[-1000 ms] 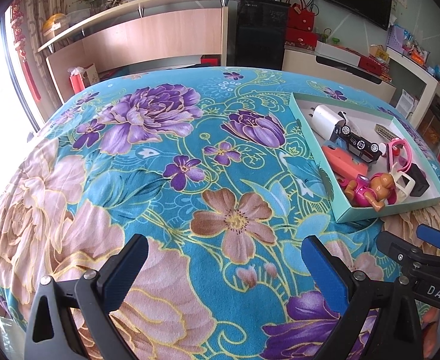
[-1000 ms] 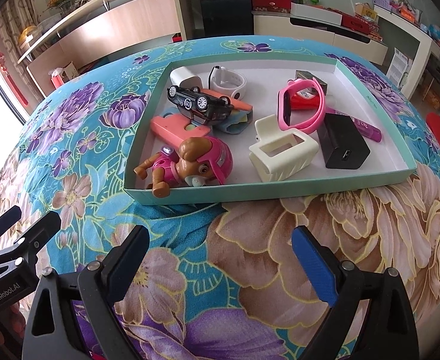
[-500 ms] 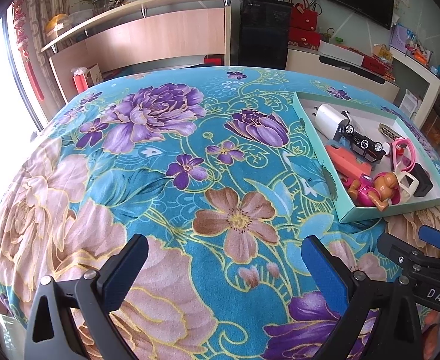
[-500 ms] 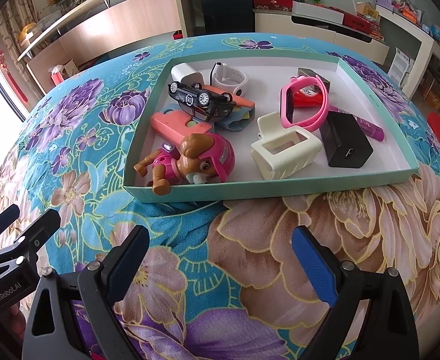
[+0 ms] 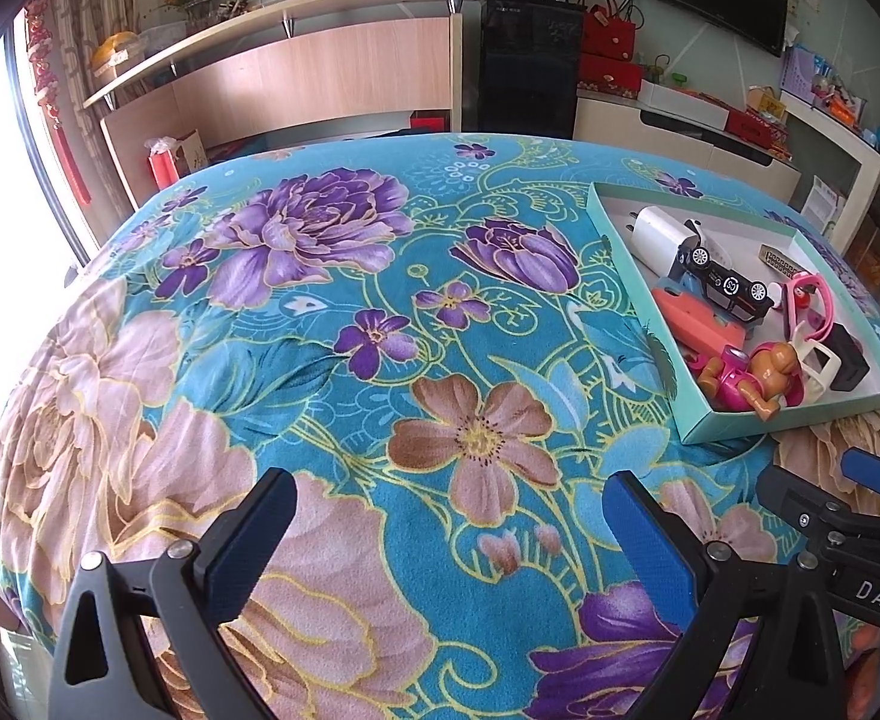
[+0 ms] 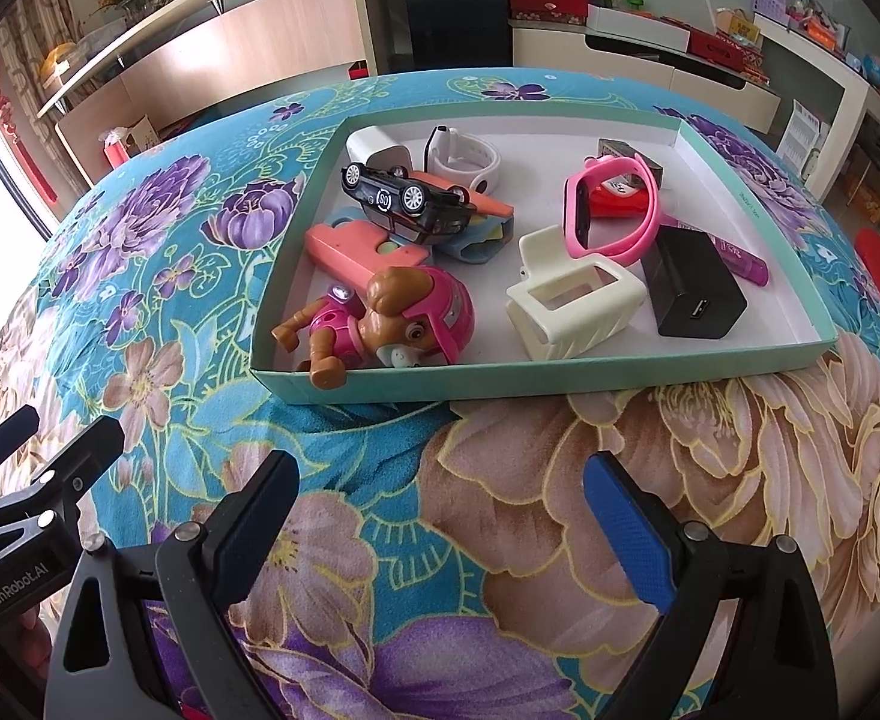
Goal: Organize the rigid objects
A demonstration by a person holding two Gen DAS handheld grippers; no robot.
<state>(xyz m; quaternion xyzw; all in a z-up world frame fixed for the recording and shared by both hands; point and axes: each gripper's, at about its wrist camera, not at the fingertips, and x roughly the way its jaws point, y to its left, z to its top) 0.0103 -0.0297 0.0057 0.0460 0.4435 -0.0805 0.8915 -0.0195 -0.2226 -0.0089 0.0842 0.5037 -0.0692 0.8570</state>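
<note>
The shallow teal tray (image 6: 560,375) sits on the flower-patterned cloth of the table (image 6: 710,480), toward its right edge, and everything rigid in sight is already inside it: a pink-helmeted pup figure (image 6: 392,318) lies on its side in the near left corner with one paw over the tray's front wall, a cream plastic clip (image 6: 572,306) sits at the middle of the front wall, and a black charger block (image 6: 692,288) lies just right of that. Behind them a toy car (image 6: 410,204) rests wheels-up on a salmon toy pistol (image 6: 356,246), with a white plug (image 6: 374,147) and a white watch (image 6: 467,156) toward the far left corner and a pink watch band (image 6: 614,210) standing on edge near the middle. The right gripper (image 6: 440,528) hangs over the cloth straight in front of the tray's near wall, its jaws spread wide and holding nothing; the tray's long front edge runs across its line of approach, so anything in the front row lies directly ahead of it. The left gripper (image 5: 446,534), also spread and empty, faces bare cloth, with the tray well off to its right, so the right one is clearly the nearer. What remains to be done is hard to judge, since no loose item shows on the cloth. A purple stick (image 6: 740,258) is half hidden behind the charger, a red item under the pink band cannot be identified, and a small box at the tray's far wall is too small to name.
</note>
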